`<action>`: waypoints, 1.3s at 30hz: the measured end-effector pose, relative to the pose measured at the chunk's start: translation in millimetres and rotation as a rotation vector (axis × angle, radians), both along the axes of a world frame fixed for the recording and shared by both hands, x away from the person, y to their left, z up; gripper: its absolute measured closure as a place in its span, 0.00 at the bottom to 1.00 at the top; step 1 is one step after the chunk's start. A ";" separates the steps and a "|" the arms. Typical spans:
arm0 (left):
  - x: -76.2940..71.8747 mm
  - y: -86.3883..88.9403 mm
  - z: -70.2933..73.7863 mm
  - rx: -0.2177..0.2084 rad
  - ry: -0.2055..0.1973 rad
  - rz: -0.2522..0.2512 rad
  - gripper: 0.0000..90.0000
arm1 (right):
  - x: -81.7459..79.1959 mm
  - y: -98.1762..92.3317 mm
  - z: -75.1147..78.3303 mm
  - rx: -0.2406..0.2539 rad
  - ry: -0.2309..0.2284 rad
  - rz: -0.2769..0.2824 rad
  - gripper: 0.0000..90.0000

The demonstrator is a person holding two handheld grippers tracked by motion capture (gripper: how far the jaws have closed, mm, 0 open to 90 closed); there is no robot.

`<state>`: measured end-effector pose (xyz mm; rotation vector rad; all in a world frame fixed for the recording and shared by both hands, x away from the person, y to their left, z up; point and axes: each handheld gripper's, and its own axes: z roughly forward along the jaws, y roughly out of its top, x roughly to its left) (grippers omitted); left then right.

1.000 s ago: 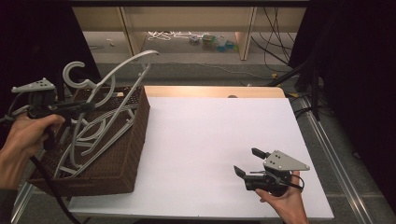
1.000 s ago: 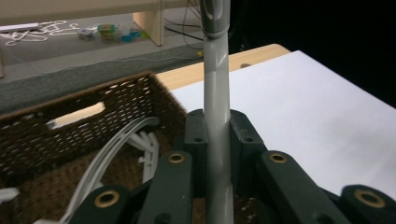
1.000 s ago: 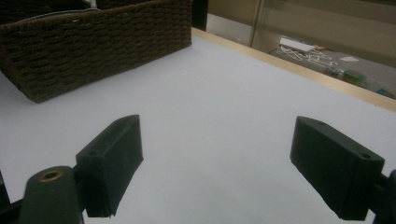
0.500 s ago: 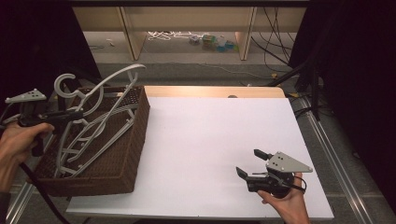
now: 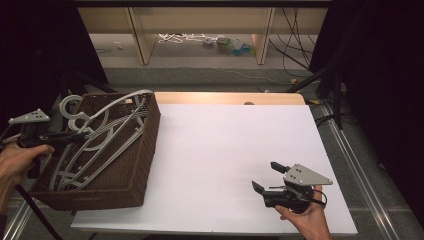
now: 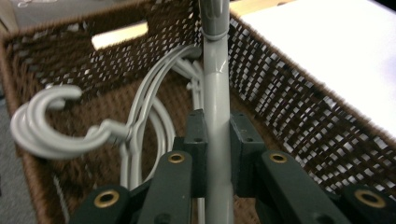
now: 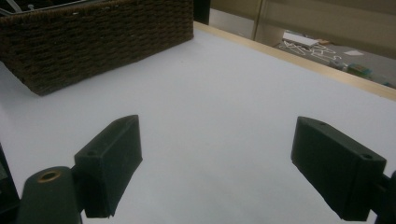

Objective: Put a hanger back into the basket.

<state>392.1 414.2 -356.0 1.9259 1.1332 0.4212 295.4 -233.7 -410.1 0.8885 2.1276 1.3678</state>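
White tabletop fills the middle of the high view, with a brown wicker basket at its left edge. Inside the basket lie grey plastic hangers. The left gripper, at the left of the frame, is clamped on one hanger's bar. The right gripper, lower right, rests with jaws spread wide, well apart from the basket. No readable writing shows.

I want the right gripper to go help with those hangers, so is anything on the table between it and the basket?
Nothing visible. The right gripper sits open near the front right of the white table, and bare tabletop runs to the wicker basket, where the left gripper clamps a grey hanger.
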 end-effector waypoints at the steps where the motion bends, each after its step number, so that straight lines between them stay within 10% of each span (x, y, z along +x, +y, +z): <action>1: -0.1 3.6 -4.8 0.027 0.021 0.004 0.88 | -0.5 -0.2 0.2 -0.004 0.007 0.003 0.19; 6: 2.7 6.3 -12.8 0.001 0.051 0.041 0.88 | -0.1 -0.9 -0.7 -0.005 0.012 0.002 0.19; 20: 20.7 -8.2 -30.9 0.110 0.160 -0.002 0.88 | -0.5 -2.4 -0.6 -0.006 0.015 0.003 0.19; 31: 26.3 -1.9 -41.6 0.159 0.198 0.145 0.79 | 0.4 -2.9 -1.3 -0.010 0.016 0.003 0.18; 39: 22.0 4.6 -36.0 0.135 0.170 0.318 0.55 | 0.9 -3.4 -2.0 -0.006 0.024 -0.001 0.18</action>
